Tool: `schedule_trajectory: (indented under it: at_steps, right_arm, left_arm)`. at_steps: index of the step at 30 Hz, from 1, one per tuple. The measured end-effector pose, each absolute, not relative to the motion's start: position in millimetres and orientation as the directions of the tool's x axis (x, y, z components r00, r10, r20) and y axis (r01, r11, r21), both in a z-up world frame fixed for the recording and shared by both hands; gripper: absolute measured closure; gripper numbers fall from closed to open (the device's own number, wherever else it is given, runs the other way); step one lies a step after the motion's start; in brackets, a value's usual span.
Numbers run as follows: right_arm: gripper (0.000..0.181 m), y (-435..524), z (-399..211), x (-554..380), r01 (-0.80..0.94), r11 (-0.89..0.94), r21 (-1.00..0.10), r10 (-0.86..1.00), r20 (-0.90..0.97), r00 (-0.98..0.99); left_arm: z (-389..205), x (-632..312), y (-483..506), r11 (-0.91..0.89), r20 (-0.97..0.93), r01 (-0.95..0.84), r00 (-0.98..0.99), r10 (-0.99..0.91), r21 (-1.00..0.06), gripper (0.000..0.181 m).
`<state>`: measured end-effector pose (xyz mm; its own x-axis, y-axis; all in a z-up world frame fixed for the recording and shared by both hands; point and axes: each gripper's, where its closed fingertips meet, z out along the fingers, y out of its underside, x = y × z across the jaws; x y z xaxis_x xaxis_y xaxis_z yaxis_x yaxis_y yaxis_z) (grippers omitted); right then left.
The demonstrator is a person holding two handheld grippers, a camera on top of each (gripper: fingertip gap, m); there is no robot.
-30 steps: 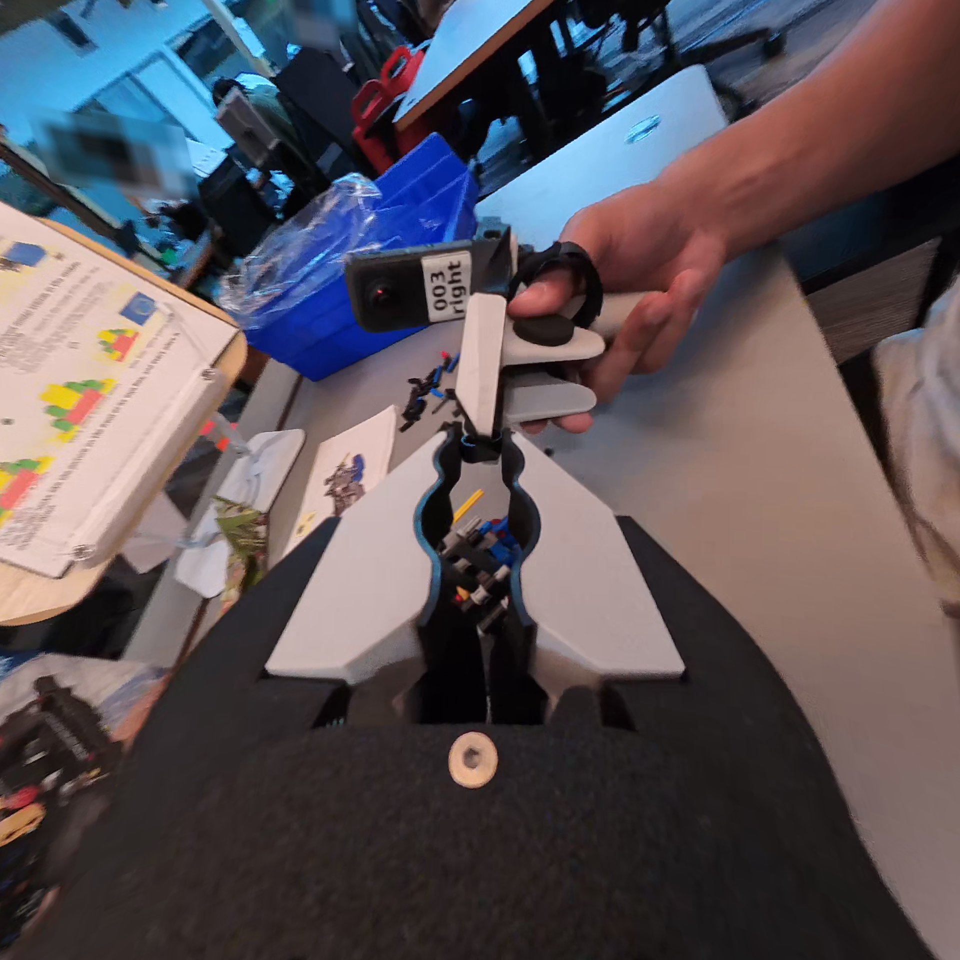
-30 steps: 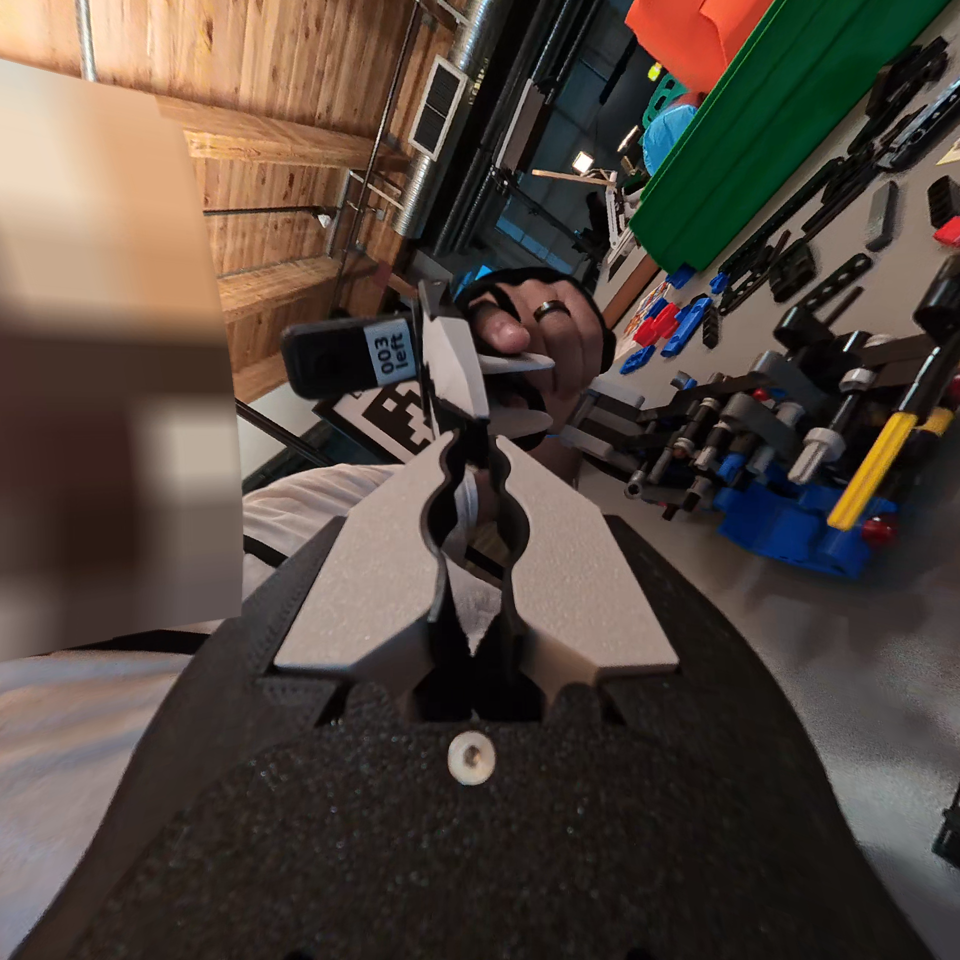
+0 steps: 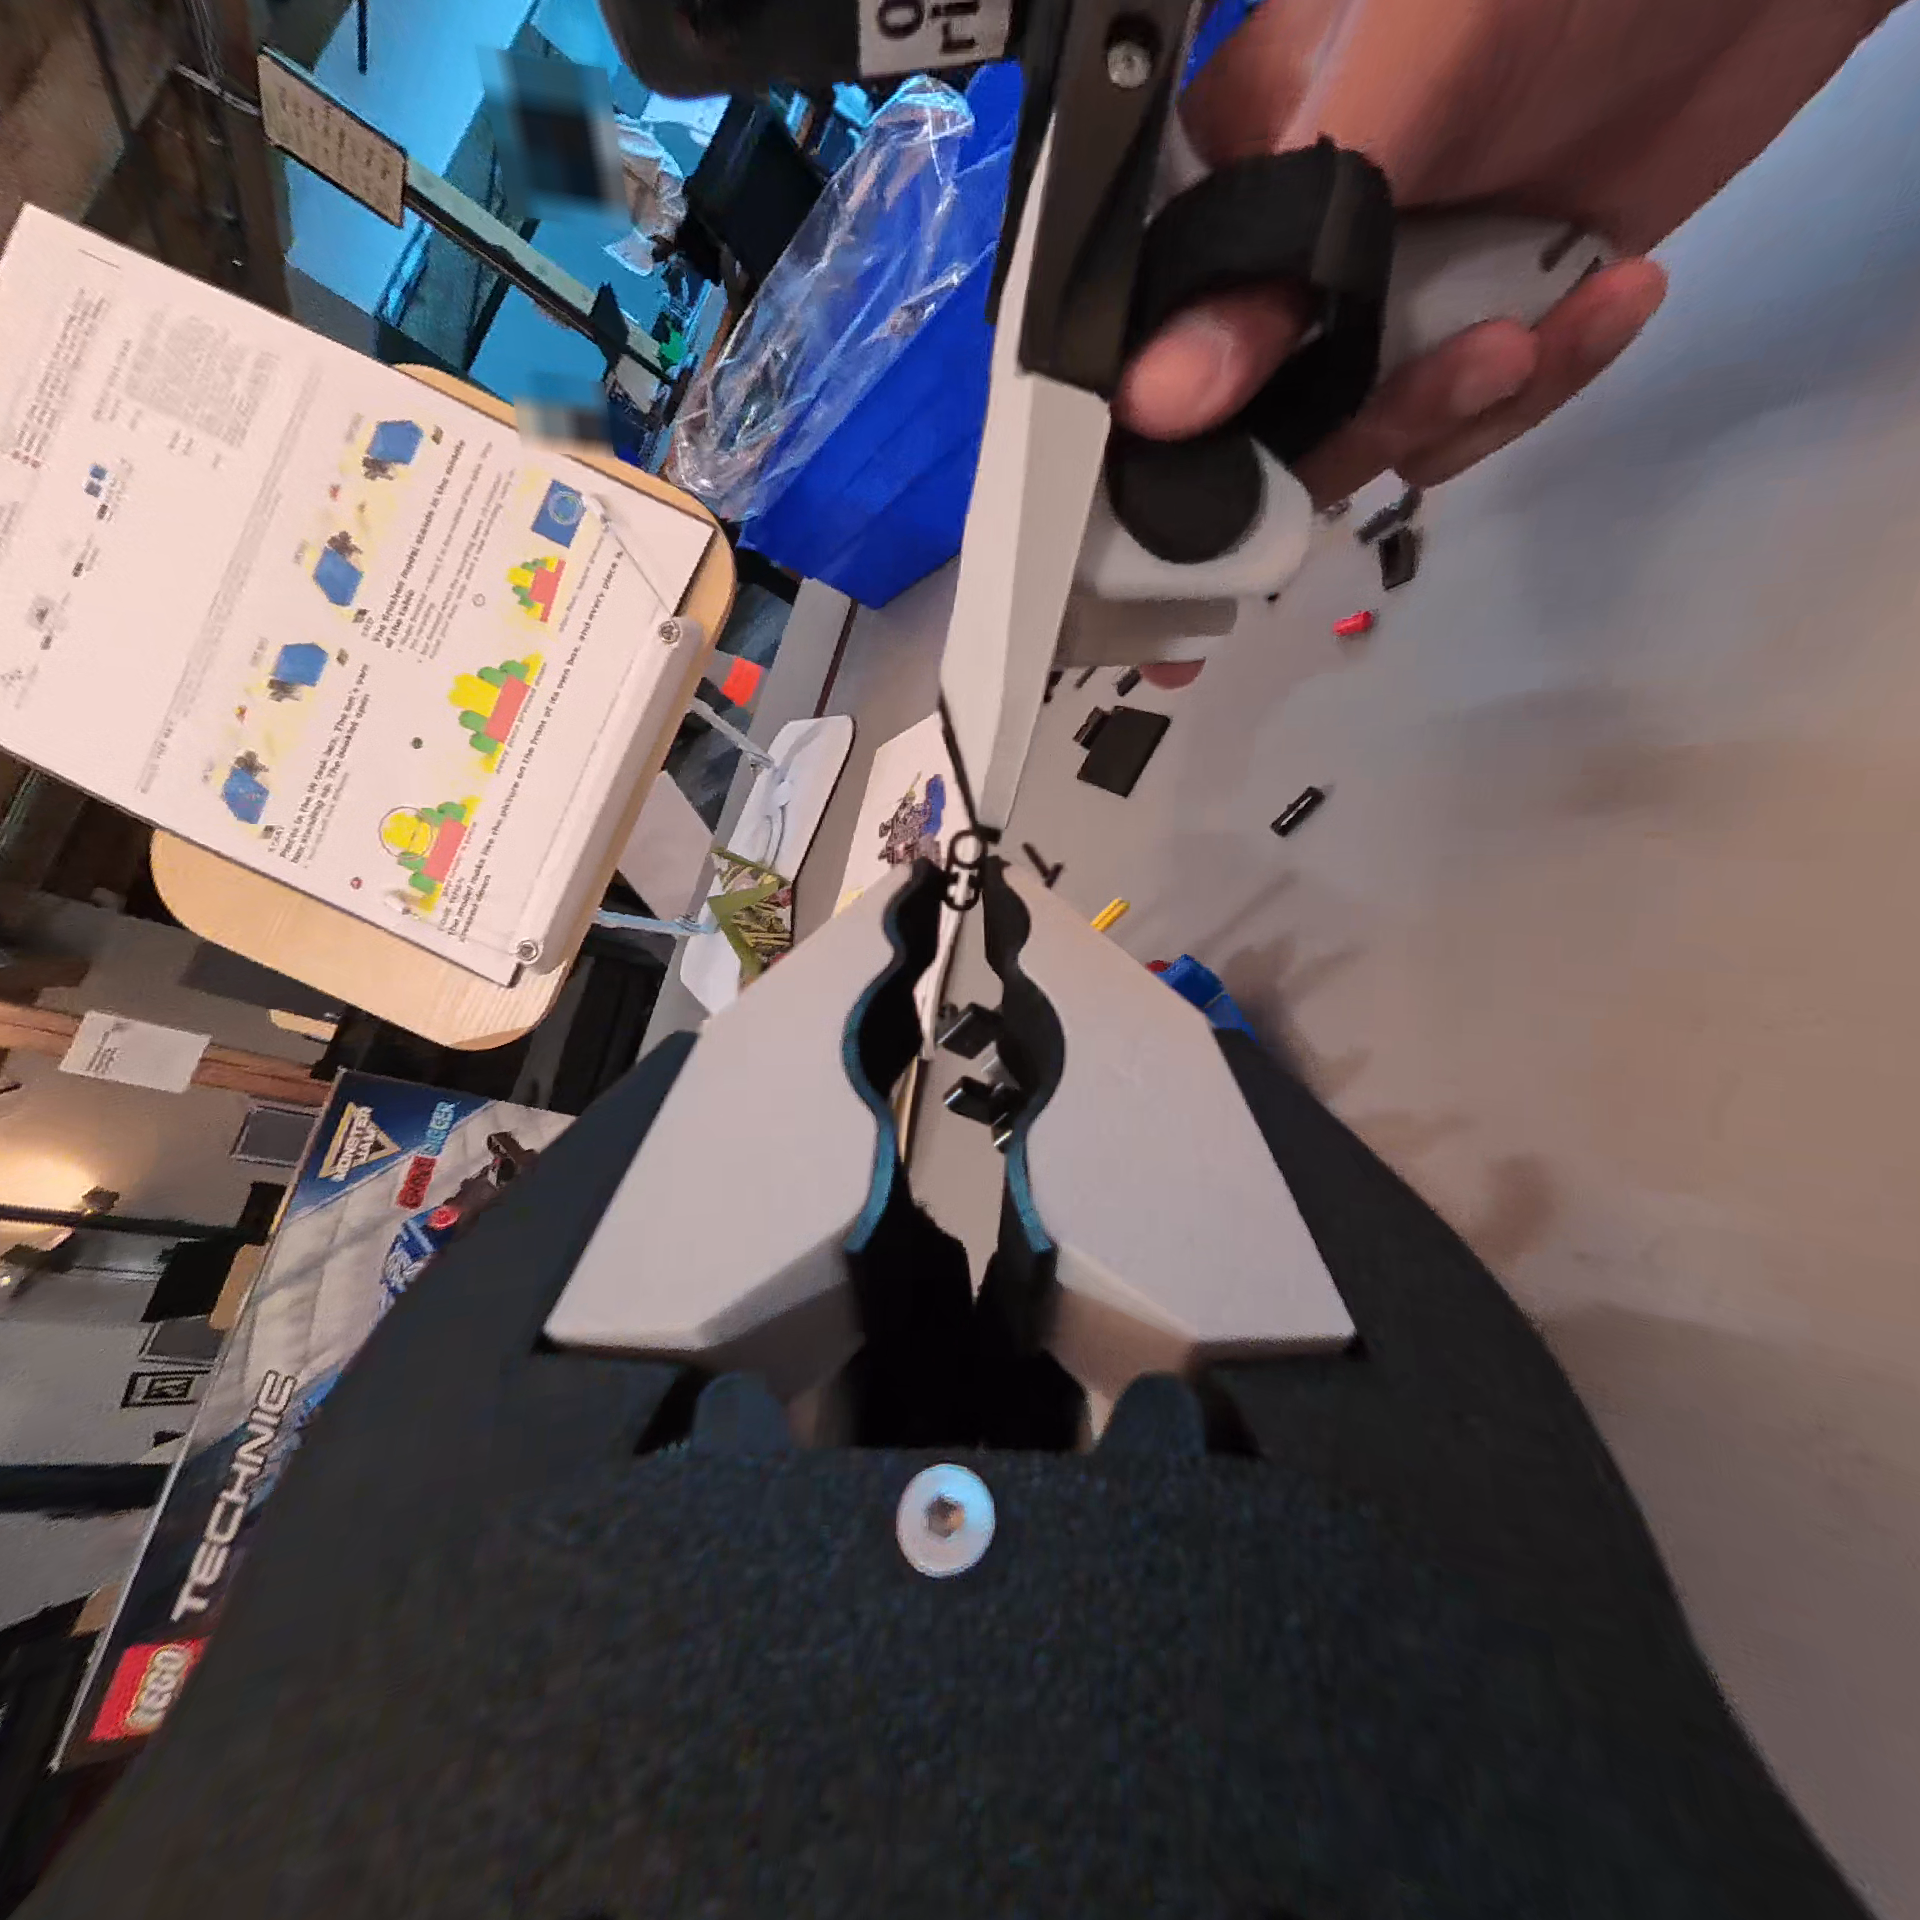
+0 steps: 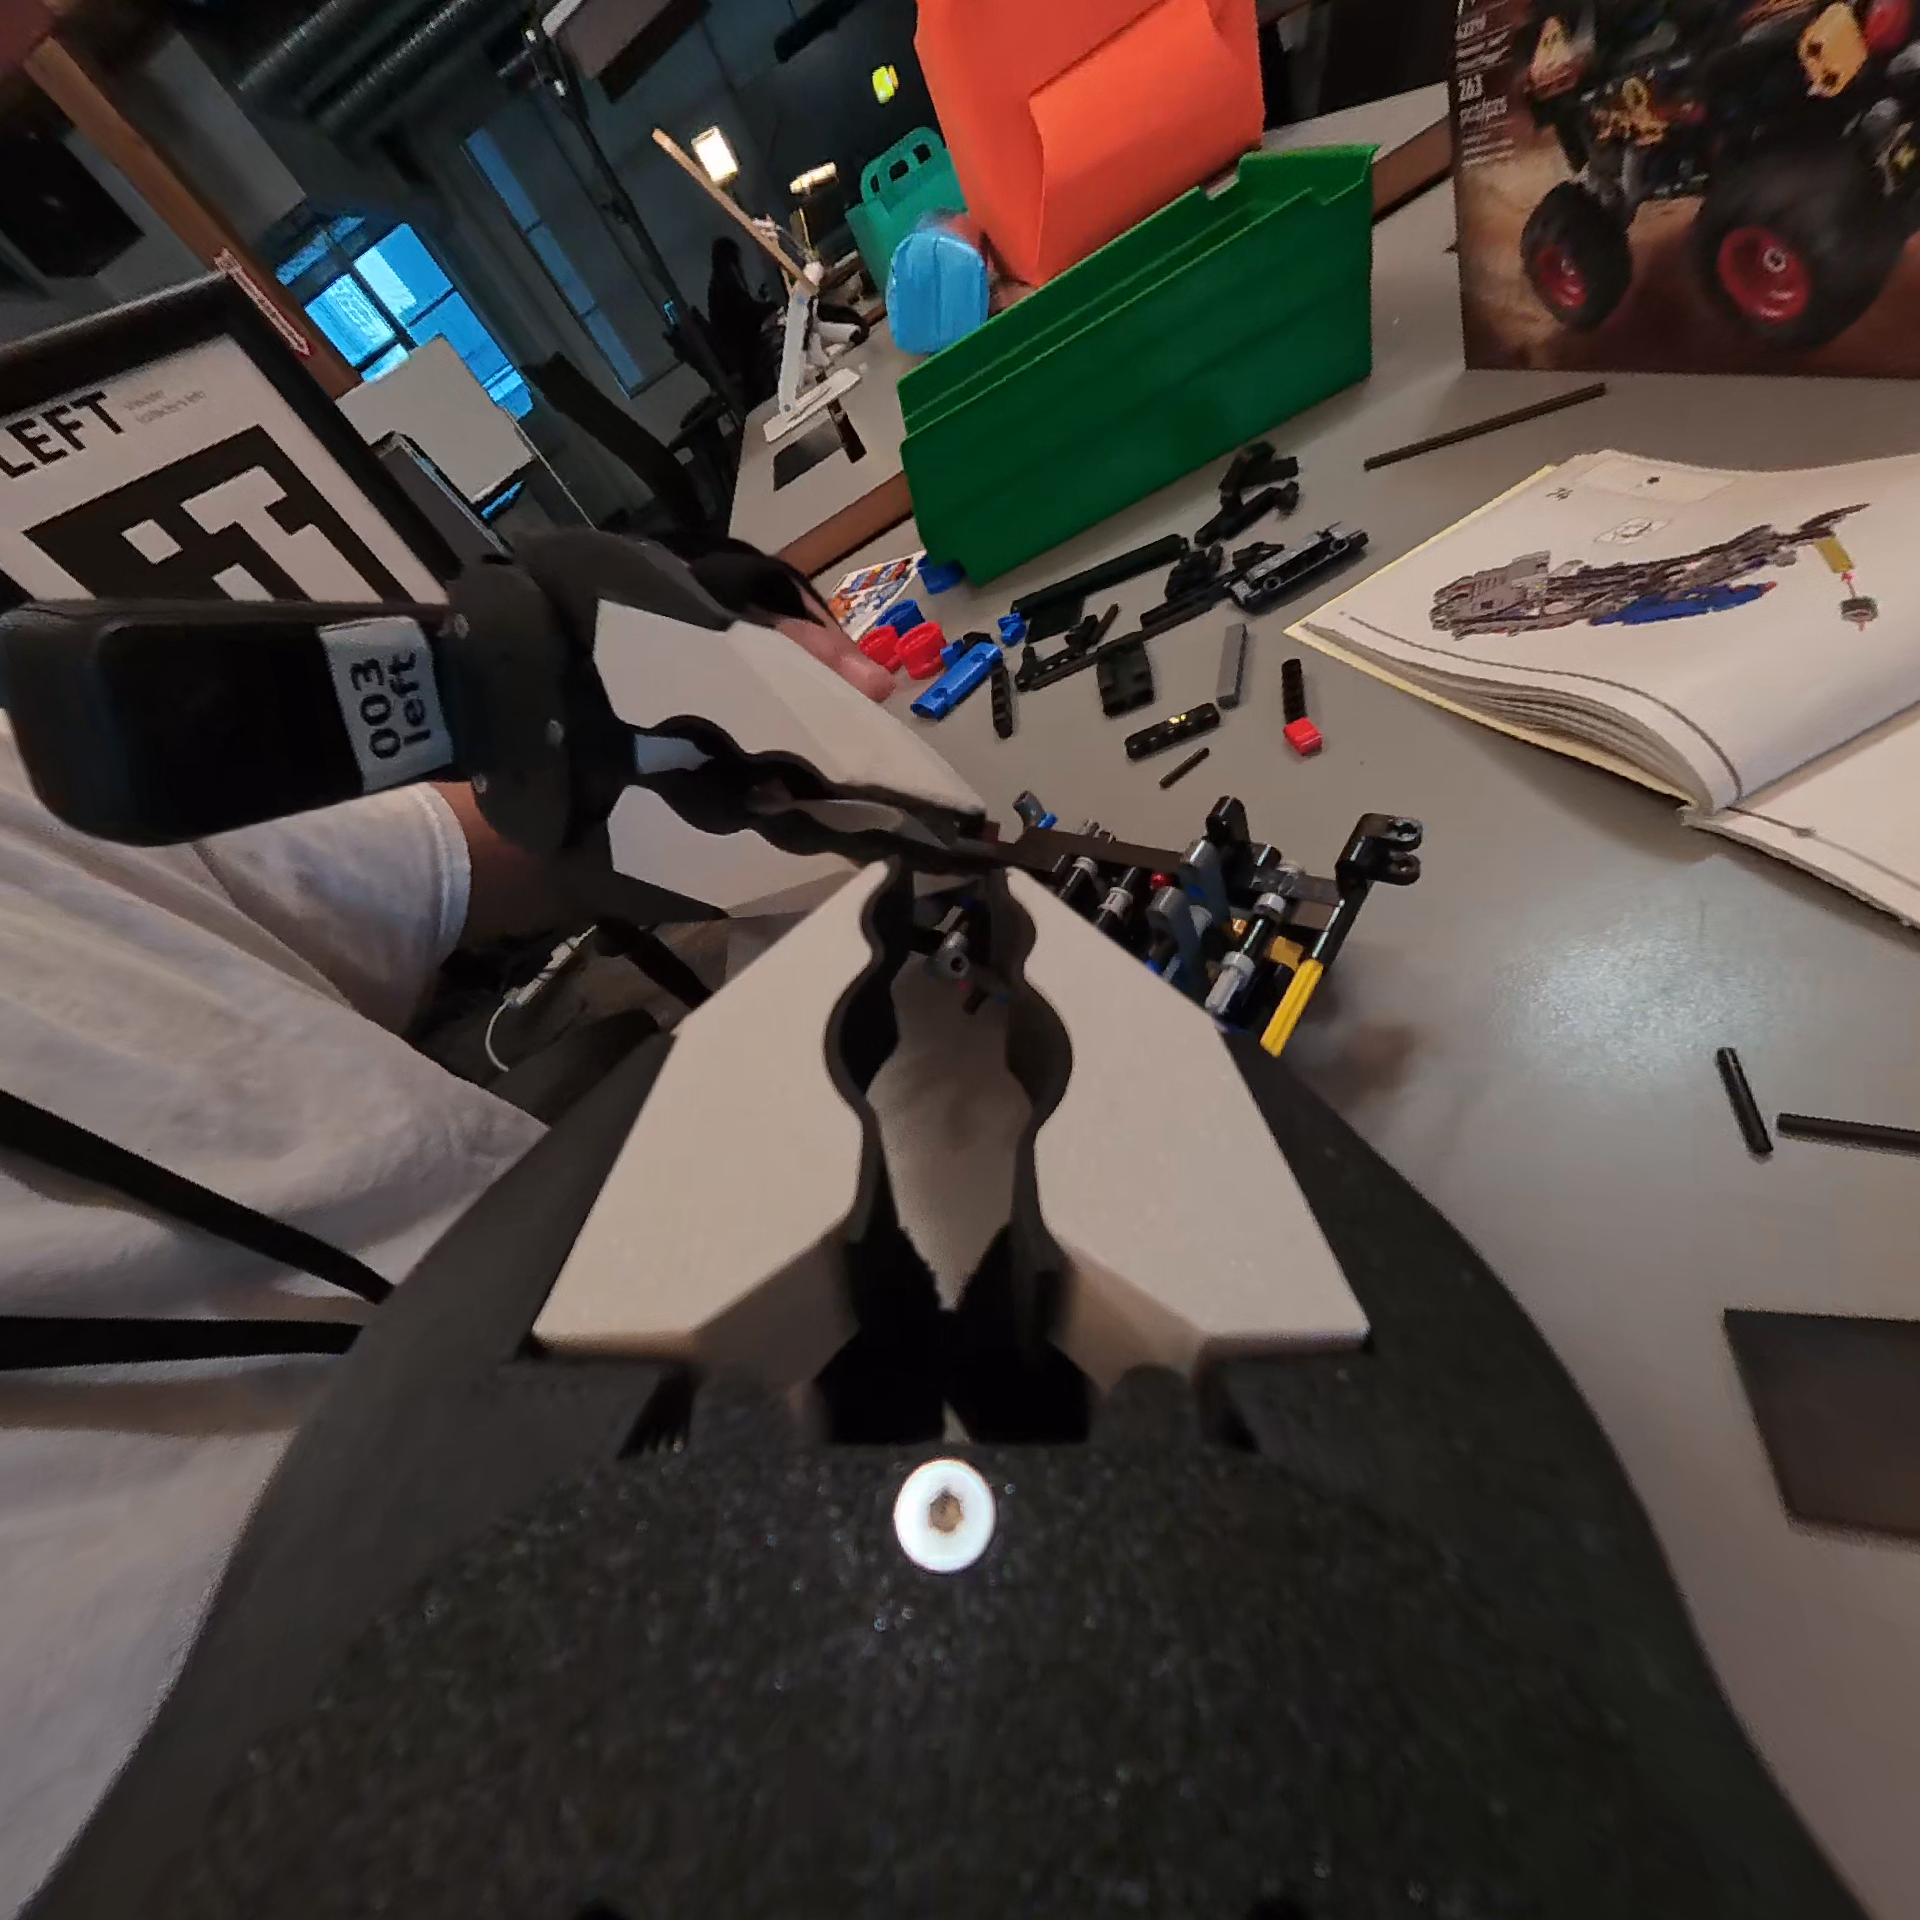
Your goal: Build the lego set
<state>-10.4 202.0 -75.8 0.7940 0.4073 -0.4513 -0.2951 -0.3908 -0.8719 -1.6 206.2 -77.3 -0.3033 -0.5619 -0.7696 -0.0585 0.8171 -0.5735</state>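
My left gripper (image 3: 958, 883) is shut on a small black ring-ended piece (image 3: 962, 860) at its tips. My right gripper (image 3: 977, 826), held by a hand, comes down from above and meets that piece tip to tip. In the right wrist view my right gripper (image 4: 951, 881) has its jaws nearly closed around the same spot. There the left gripper (image 4: 977, 826) reaches in from the left. Both tips sit at the near end of the partly built Lego assembly (image 4: 1226, 914), black, grey, blue and yellow, on the grey table. The left view shows only its blue corner (image 3: 1195, 987).
Loose Lego parts (image 4: 1143, 644) lie before a green bin (image 4: 1122, 436). An open manual (image 4: 1621, 623) and the set's box (image 4: 1683, 187) are at the right, with black axles (image 4: 1745, 1112) nearer. A blue bin (image 3: 883, 416), an instruction board (image 3: 312, 582) and a second box (image 3: 312, 1351) are left. Left and right tips are no more than a few centimetres apart.
Both grippers, still tip to tip, have come closer together and moved to the assembly's near end. The right view has swung from the person towards the table.
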Motion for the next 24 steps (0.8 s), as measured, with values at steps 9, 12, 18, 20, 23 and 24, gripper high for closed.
schedule_trajectory:
  at_steps: [9,12,18,20,23,24]
  right_arm:
    - [0.174,200,-75,-13,-0.321,-0.398,-0.859,0.426,-0.483,0.765]
    - [0.175,198,-76,-14,-0.312,-0.409,-0.858,0.436,-0.484,0.759]
    - [0.175,189,-78,-20,0.044,-0.328,-0.944,0.506,-0.136,0.852]
    - [0.175,189,-74,-20,0.208,-0.281,-0.937,0.500,0.042,0.865]
    - [0.175,187,-72,-26,0.403,-0.231,-0.886,0.512,0.241,0.824]
    - [0.175,185,-72,-30,0.446,-0.217,-0.868,0.528,0.280,0.802]
  left_arm:
    - [-77,-4,196,0.828,-0.786,-0.020,-0.305,-0.538,-0.560,0.175]
    - [-77,-5,194,0.821,-0.776,-0.011,-0.318,-0.544,-0.571,0.176]
    - [-80,-13,192,0.577,-0.428,-0.132,-0.544,-0.722,-0.806,0.160]
    - [-78,-17,191,0.592,-0.410,-0.154,-0.585,-0.700,-0.791,0.164]
    - [-80,-22,187,0.645,-0.395,-0.191,-0.653,-0.646,-0.740,0.165]
    - [-80,-23,185,0.667,-0.411,-0.180,-0.664,-0.625,-0.723,0.166]
